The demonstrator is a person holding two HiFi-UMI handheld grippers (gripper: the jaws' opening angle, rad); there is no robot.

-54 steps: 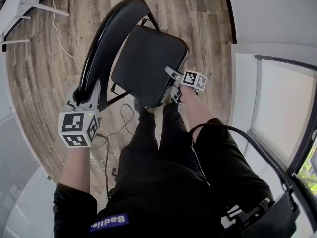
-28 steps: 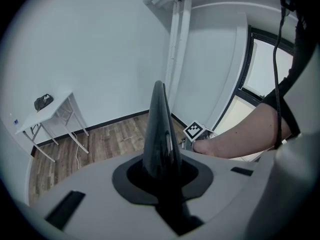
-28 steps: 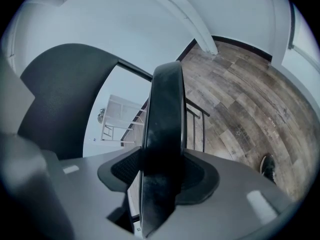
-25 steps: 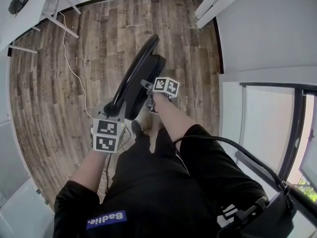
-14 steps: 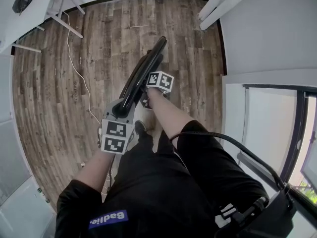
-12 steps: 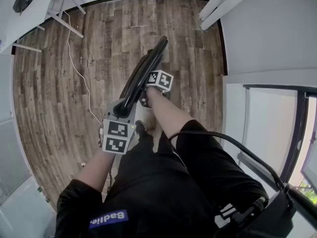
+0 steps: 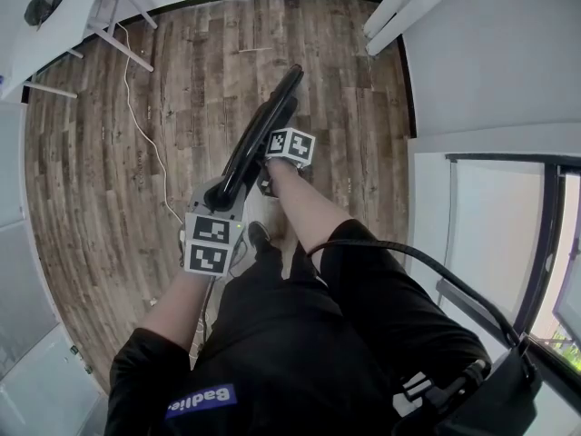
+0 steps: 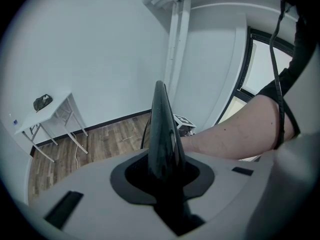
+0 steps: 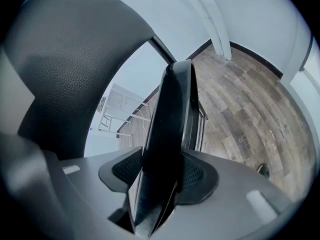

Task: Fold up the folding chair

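The chair (image 7: 257, 143) stands folded flat on the wood floor (image 7: 109, 171) in the middle of the head view, its edge running from 7 to 1 o'clock. The left gripper (image 7: 224, 192) pinches the chair's rail at the 7 o'clock end, and its jaws have just eased open slightly. The right gripper (image 7: 270, 163), at the chair's 4 o'clock side, clamps the seat edge.

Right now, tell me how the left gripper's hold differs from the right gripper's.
The left gripper clamps the glossy backrest rim of the folding chair, its jaws having just eased open a little; the right gripper clamps the thicker seat edge. The left sits nearer the person, the right farther along. Both hold the folded chair.
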